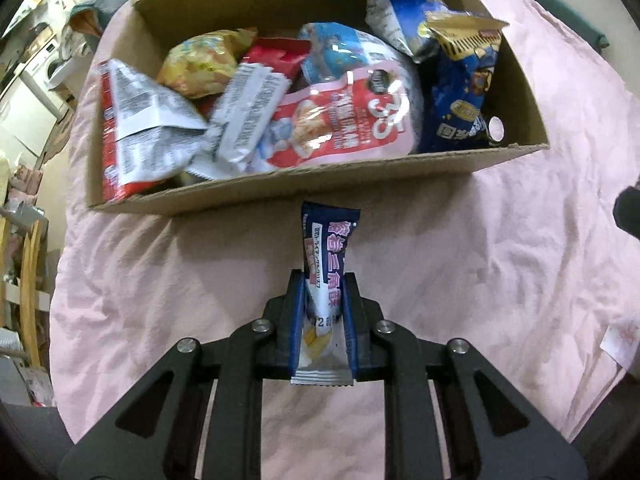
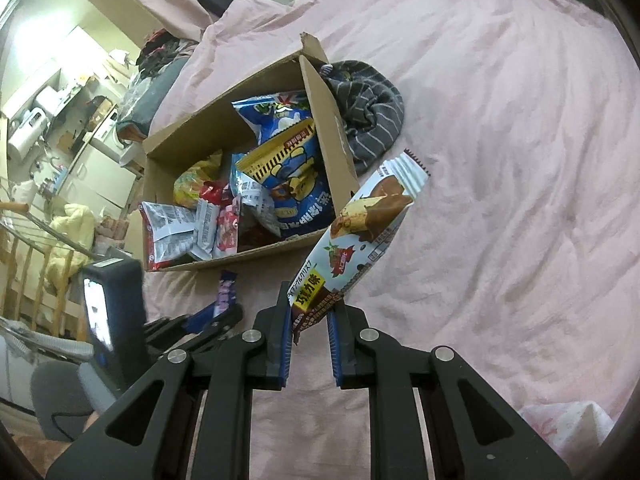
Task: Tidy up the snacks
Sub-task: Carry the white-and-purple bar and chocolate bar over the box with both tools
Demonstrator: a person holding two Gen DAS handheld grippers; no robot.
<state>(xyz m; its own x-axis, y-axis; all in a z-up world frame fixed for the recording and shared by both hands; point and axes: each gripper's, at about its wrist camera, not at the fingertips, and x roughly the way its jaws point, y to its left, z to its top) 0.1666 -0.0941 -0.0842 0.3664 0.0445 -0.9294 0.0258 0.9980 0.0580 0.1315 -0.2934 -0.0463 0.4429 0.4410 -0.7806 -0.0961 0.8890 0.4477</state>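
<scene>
Left gripper (image 1: 322, 280) is pinching a narrow blue-and-white snack packet (image 1: 326, 264), jaws pressed in on both sides of it. Packet is standing up lengthwise between the fingers, crimped bottom edge sitting back near the gripper body, dark blue top sticking out past the fingertips toward the cardboard box (image 1: 280, 190). It is hanging just short of the box's near wall, over the pink bedsheet (image 1: 140, 280), not inside.

Right gripper (image 2: 310, 300) is clamping a longer white-and-brown chocolate wafer packet (image 2: 360, 232) by its lower end. That packet is tilting up and to the right, its crimped top end clear of the box's right wall, not touching it as far as I can tell. Also outside the box.

Box is sitting open on the sheet and is already holding a pile: a red-and-silver bag (image 1: 132, 120) leaning at the left end, a yellow bag (image 1: 204, 60) behind it, a pink-and-white pouch (image 1: 344, 124) lying flat in the middle, a dark blue bag with a gold top (image 1: 460, 92) upright at the right end, and a blue-and-white bag (image 1: 400, 8) behind that.

Right-wrist view is also showing the left gripper low at left with its packet, plus a grey striped garment (image 2: 372, 120) bunched on the sheet just beside the box's far right corner.
</scene>
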